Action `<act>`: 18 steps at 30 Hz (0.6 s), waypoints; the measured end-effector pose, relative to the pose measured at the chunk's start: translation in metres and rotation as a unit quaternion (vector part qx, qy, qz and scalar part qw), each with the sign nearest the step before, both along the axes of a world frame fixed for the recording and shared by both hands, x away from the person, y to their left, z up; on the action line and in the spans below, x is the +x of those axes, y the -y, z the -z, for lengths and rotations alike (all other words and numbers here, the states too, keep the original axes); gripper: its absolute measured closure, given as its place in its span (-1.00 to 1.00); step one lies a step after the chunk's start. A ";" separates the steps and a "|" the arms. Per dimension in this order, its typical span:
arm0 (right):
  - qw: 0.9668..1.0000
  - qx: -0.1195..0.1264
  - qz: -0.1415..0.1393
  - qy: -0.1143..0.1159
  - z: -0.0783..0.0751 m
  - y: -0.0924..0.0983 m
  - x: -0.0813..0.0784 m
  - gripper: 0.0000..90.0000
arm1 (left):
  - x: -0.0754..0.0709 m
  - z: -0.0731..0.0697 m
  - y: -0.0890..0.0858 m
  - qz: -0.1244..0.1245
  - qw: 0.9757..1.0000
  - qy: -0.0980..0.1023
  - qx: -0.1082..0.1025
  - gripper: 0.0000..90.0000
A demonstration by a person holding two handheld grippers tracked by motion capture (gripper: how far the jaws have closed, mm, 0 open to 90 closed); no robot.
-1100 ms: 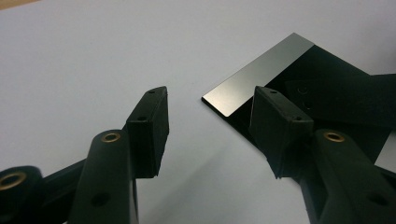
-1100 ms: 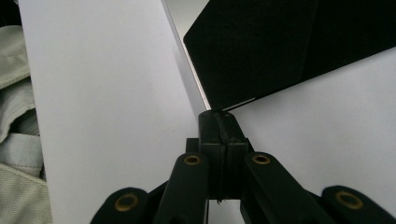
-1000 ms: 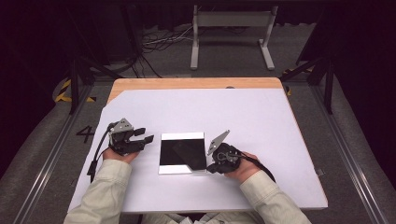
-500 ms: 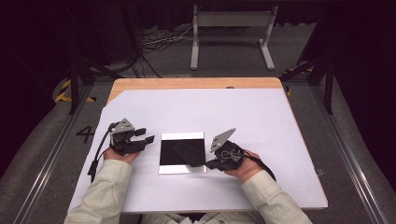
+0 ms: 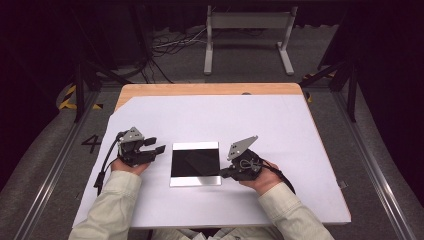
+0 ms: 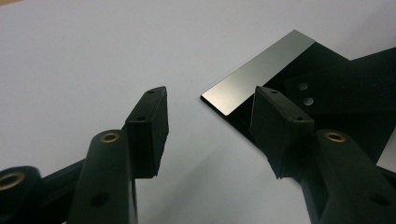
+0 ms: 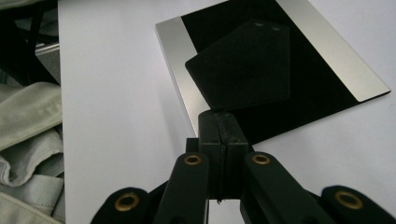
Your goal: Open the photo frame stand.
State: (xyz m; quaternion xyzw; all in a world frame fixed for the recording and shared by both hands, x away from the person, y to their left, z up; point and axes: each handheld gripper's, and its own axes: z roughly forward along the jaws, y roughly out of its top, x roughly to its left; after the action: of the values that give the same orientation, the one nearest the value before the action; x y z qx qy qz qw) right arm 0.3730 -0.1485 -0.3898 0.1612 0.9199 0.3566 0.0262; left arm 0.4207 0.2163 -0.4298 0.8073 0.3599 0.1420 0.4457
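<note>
Mirror plate (image 5: 195, 163), one only, is lying flat on the counter (image 5: 280, 130) between two tongs: left tongs (image 5: 156, 145) are resting beside its left edge, gaping wide and empty; right tongs (image 5: 223, 173) are pinched closed at its right edge.

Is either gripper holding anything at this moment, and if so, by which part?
Nothing is held. The left gripper stands open beside the dark mirror plate. The right gripper is shut with nothing between its jaws, its tips at the plate's edge.
</note>
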 end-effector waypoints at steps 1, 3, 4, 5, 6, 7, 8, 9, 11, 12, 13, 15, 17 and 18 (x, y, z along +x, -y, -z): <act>1.000 0.003 0.001 0.001 0.000 0.000 0.000 0.99 | 0.000 0.000 0.000 0.000 1.000 0.000 0.000 0.04; 1.000 0.015 0.001 0.014 -0.001 0.000 -0.001 0.99 | 0.000 0.000 0.000 -0.001 1.000 -0.001 0.000 0.04; 1.000 0.015 0.001 0.014 -0.001 0.000 -0.001 0.99 | 0.000 0.000 0.000 -0.001 1.000 -0.001 0.000 0.04; 1.000 0.019 0.003 0.017 -0.001 0.000 -0.001 0.99 | 0.000 0.000 0.000 -0.001 1.000 -0.001 -0.001 0.04; 0.999 0.025 0.005 0.019 -0.001 0.000 -0.001 0.99 | 0.000 0.000 0.000 -0.001 1.000 0.001 0.000 0.04; 0.999 0.030 0.006 0.021 -0.001 0.000 -0.002 0.99 | 0.000 0.000 0.000 -0.001 1.000 0.001 0.001 0.04; 0.999 0.036 0.009 0.022 -0.001 0.001 -0.002 0.99 | 0.000 0.000 0.000 -0.001 1.000 0.001 0.000 0.04; 0.999 0.039 0.010 0.020 -0.001 0.001 -0.002 0.99 | 0.000 0.000 0.000 -0.001 1.000 0.001 0.000 0.04; 0.999 0.046 0.013 0.023 -0.001 0.001 -0.001 0.99 | 0.000 0.000 0.000 -0.001 1.000 0.000 0.000 0.04; 0.999 0.047 0.013 0.024 -0.001 0.001 -0.002 0.99 | 0.000 0.000 0.000 0.000 1.000 -0.001 0.000 0.03; 0.998 0.050 0.015 0.024 -0.001 0.001 -0.002 0.99 | 0.000 0.001 0.000 0.000 1.000 -0.002 0.000 0.03; 0.998 0.054 0.018 0.026 -0.001 0.001 -0.002 0.99 | 0.000 0.001 0.001 0.000 1.000 -0.002 0.000 0.03; 0.997 0.061 0.022 0.029 -0.001 0.000 -0.002 0.99 | 0.000 0.001 0.001 -0.001 1.000 -0.002 0.000 0.03; 0.997 0.065 0.024 0.030 -0.001 0.000 -0.002 0.99 | 0.000 0.001 0.001 -0.001 1.000 -0.002 -0.001 0.03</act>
State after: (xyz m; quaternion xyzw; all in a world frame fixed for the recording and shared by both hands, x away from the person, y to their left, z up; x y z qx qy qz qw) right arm 0.3707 -0.1488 -0.3888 0.1736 0.8896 0.4192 0.0519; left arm 0.4208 0.2152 -0.4307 0.8065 0.3619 0.1410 0.4458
